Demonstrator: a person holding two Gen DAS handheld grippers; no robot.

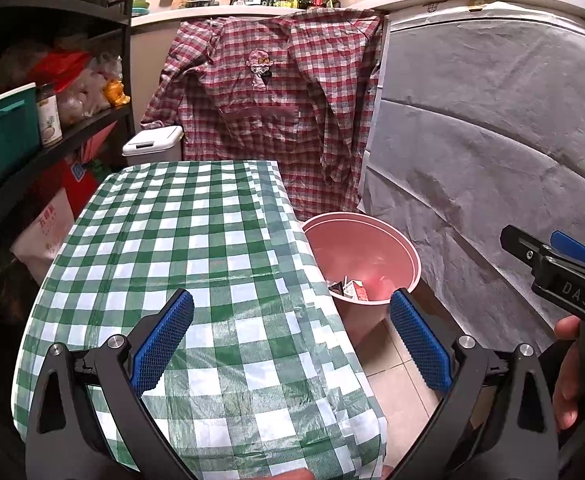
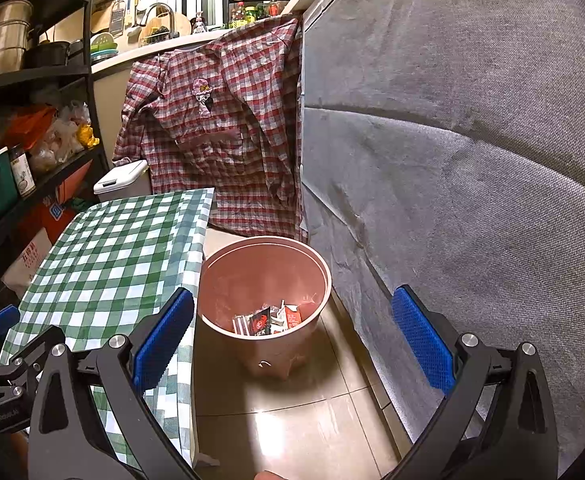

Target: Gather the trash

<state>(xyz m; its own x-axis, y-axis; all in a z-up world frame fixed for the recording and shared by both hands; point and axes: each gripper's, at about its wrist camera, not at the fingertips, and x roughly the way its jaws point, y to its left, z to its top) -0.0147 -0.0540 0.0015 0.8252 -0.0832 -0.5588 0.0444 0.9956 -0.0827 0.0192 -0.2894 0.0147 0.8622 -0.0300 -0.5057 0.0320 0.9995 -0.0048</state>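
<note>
A pink bin (image 1: pixel 372 248) (image 2: pixel 268 268) stands on the tiled floor just right of the table. Several red, white and black wrappers (image 2: pixel 270 320) (image 1: pixel 350 288) lie at its bottom. My left gripper (image 1: pixel 292 304) hangs open over the near right part of the green-checked tablecloth (image 1: pixel 180 240), with nothing between its blue pads. My right gripper (image 2: pixel 292 304) is open above the floor, in front of the bin and empty. The right gripper's body (image 1: pixel 560 268) shows at the right edge of the left wrist view, held by a hand (image 1: pixel 576 364).
A grey cloth-covered surface (image 2: pixel 472 160) walls in the right side. A red plaid shirt (image 1: pixel 268 104) hangs behind the table. A white lidded bin (image 1: pixel 152 146) stands at the back left. Dark shelves (image 1: pixel 52 132) with boxes and jars line the left.
</note>
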